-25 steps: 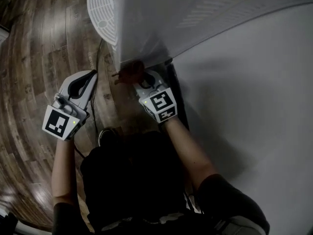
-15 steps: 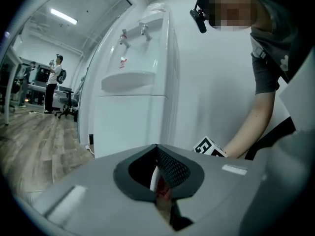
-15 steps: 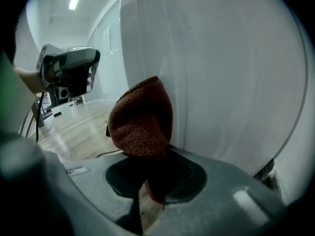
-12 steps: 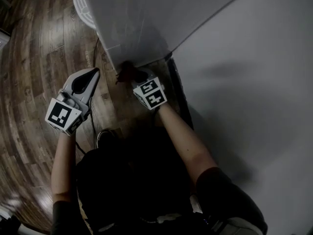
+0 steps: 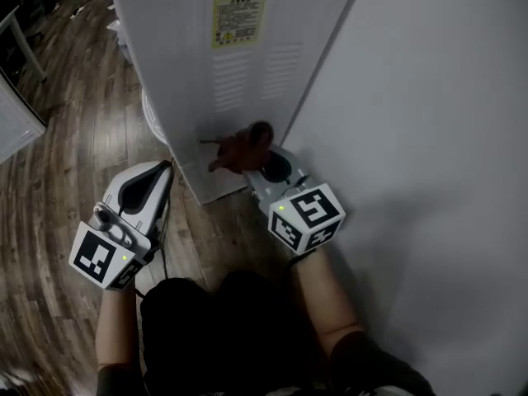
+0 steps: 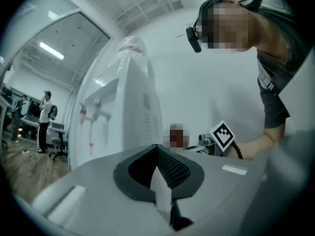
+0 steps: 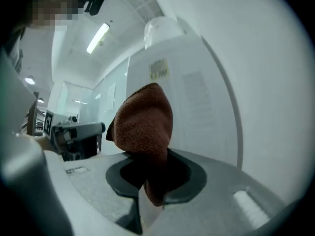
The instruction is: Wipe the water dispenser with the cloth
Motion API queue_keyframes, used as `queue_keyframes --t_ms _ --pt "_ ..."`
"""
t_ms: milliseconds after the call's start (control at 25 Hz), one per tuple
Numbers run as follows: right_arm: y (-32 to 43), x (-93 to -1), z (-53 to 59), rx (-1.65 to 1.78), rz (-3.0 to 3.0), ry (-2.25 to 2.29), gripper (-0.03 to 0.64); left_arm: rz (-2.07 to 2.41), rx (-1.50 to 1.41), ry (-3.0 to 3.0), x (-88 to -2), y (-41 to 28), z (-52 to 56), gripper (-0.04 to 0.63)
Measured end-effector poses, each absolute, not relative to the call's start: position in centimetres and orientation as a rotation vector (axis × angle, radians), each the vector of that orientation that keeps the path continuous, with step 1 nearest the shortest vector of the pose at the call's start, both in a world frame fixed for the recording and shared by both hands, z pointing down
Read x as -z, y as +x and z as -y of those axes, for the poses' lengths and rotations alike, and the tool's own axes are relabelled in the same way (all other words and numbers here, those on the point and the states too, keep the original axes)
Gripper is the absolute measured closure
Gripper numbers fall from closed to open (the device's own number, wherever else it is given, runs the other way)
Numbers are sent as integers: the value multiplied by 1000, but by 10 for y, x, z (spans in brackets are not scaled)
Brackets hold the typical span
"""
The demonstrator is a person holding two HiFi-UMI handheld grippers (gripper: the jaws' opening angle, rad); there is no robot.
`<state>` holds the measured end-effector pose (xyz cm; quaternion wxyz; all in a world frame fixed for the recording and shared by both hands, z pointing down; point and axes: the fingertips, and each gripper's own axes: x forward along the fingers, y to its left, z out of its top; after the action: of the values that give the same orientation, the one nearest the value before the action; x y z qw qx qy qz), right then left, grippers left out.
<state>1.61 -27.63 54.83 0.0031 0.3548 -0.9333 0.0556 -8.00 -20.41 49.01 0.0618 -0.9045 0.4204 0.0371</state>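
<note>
Right claw (image 5: 254,170) clamped shut on rust-brown cloth (image 5: 244,147), cloth bunched at lower panel of white water dispenser (image 5: 198,81), below yellow label (image 5: 238,20). Left claw (image 5: 166,170) closed, empty, near dispenser's base corner over wood floor (image 5: 66,172).

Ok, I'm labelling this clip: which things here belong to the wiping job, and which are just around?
In the job: water dispenser; brown cloth; right gripper, shut on it.
Just around: left gripper, shut and empty; wooden floor; white wall; person standing far off.
</note>
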Motion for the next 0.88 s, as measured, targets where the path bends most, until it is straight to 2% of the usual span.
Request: queue_keyframes --t_ms 280,440,680,760,880 --pt "15 -319 280 -87 3267 1127 557 -1181 -161 -2586 -350 -58 203 586" --pt "4 -259 290 -23 3336 1096 557 -1173 -147 -2510 -308 -57 209 587" --pt "2 -263 300 -16 3295 1127 557 -1179 -132 -2587 -320 -53 207 586" --pt "5 -303 303 -69 3245 1138 557 -1207 -92 -2627 -357 -57 209 587" --pt "10 -409 303 -193 3202 1136 557 -1250 -45 -2719 -455 -60 210 587"
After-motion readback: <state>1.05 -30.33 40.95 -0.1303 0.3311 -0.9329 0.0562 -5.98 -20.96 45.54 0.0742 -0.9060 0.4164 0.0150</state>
